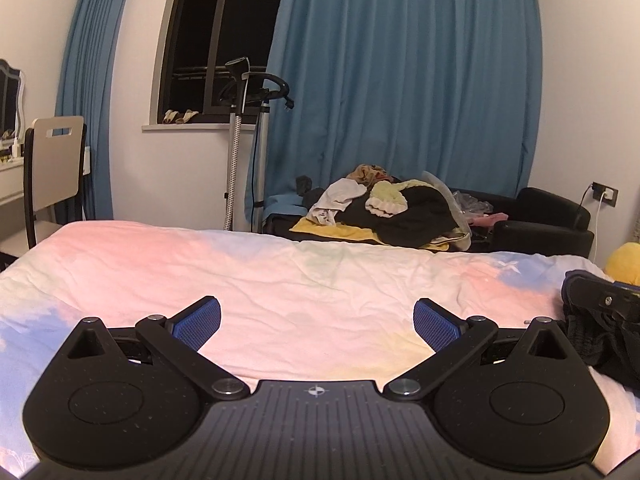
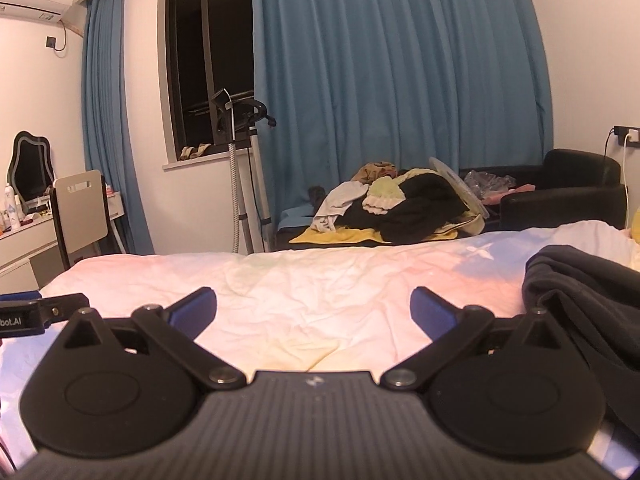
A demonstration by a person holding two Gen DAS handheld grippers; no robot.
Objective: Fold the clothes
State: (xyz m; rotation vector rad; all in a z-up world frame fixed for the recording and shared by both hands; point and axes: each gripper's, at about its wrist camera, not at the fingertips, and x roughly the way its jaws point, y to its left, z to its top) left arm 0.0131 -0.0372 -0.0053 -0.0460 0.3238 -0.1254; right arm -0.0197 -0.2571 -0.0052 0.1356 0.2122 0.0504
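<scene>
Left tongs [image 2: 24,314] label: perhaps "bot.AI"

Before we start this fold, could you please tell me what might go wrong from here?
1. Both the left tool and the right tool are open and empty, while the dark garment lies bunched at the right; a pinch there may catch several layers.
2. The bedsheet is wrinkled, so a low grasp could catch sheet along with cloth.
3. In the left wrist view the right tool is close beside the left one, so the two could bump.
</scene>
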